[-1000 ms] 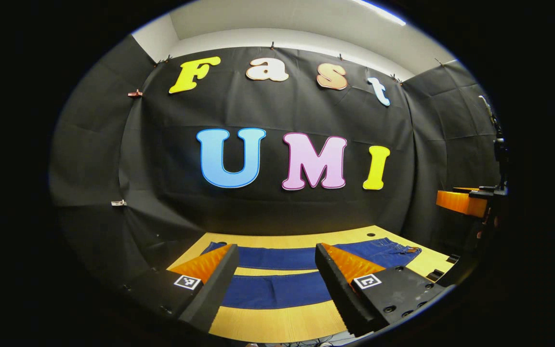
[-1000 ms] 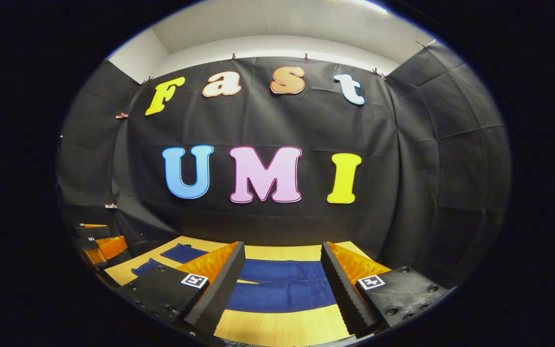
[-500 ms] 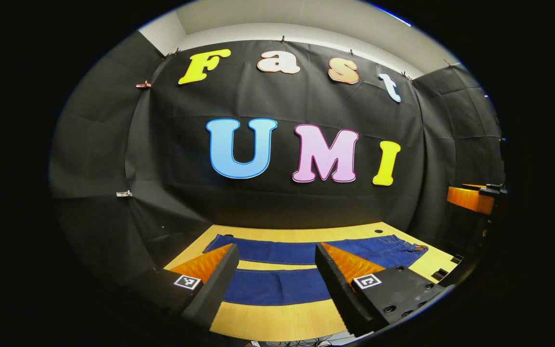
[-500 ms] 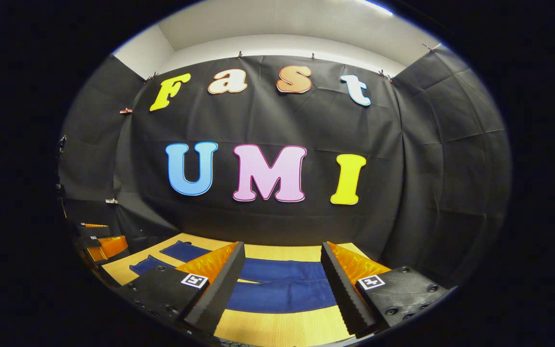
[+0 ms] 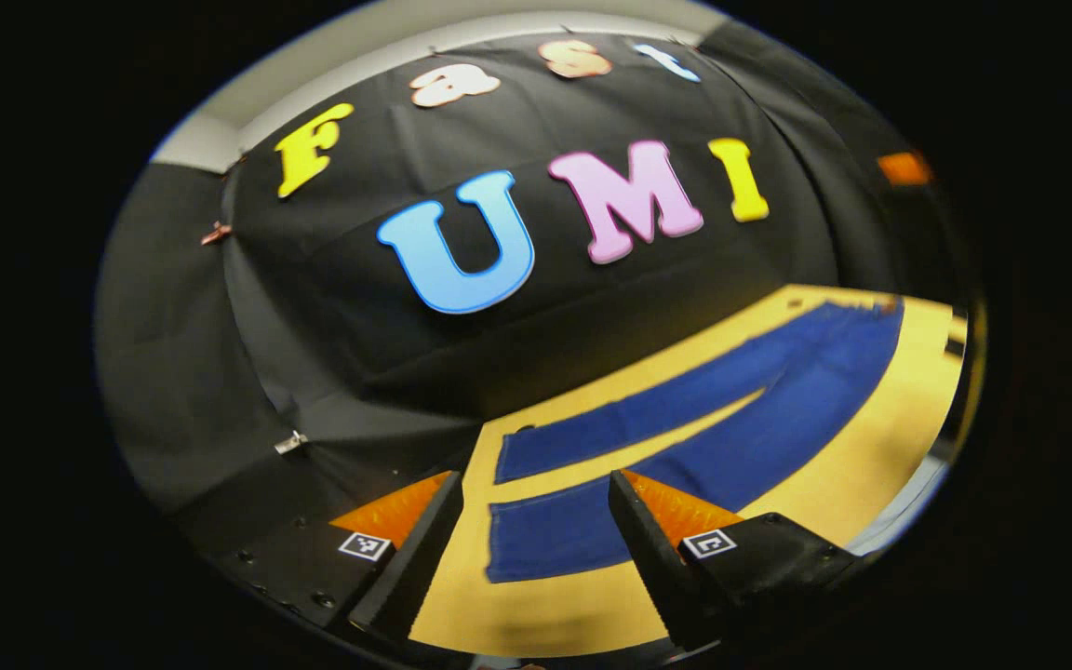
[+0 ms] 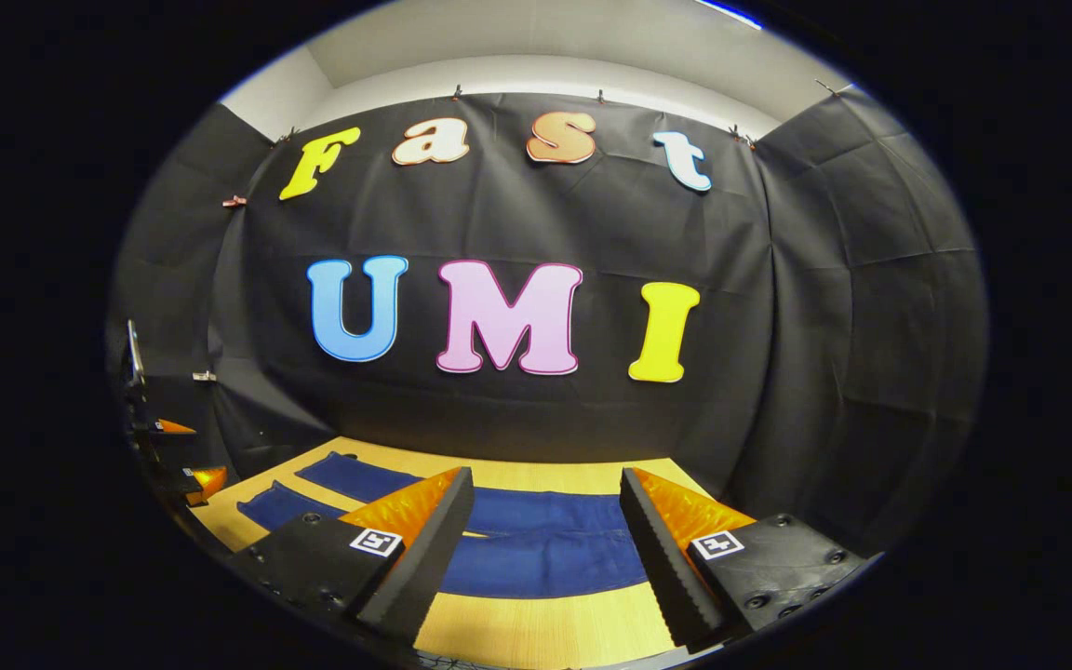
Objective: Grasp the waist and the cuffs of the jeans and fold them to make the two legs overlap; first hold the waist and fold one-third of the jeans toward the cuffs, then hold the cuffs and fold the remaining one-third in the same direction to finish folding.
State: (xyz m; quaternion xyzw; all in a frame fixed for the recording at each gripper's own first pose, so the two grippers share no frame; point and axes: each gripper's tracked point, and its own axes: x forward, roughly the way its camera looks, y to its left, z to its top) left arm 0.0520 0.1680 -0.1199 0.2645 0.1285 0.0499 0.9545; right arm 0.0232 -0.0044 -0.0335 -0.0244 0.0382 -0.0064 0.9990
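Blue jeans (image 5: 750,419) lie flat on the wooden table (image 5: 834,493) with the two legs spread apart. In the left gripper view the cuffs (image 5: 508,456) lie just ahead of my left gripper (image 5: 532,478), which hovers open and tilted, holding nothing. The waist (image 5: 880,312) is at the far right. In the right gripper view the wide upper part of the jeans (image 6: 545,558) lies ahead of my right gripper (image 6: 546,472), open and empty above the table (image 6: 545,633). The legs run off to the left, where the left gripper (image 6: 178,456) shows.
Black cloth walls close the booth on the back and both sides, right behind the table's far edge. Bare wood shows in front of the jeans in both views. A blurred orange shape (image 5: 904,167) sits at the far right of the left gripper view.
The left gripper has swung and rolled sharply, so it now faces the cuff end with the jeans running off diagonally. The right gripper has barely shifted. Both stay open.
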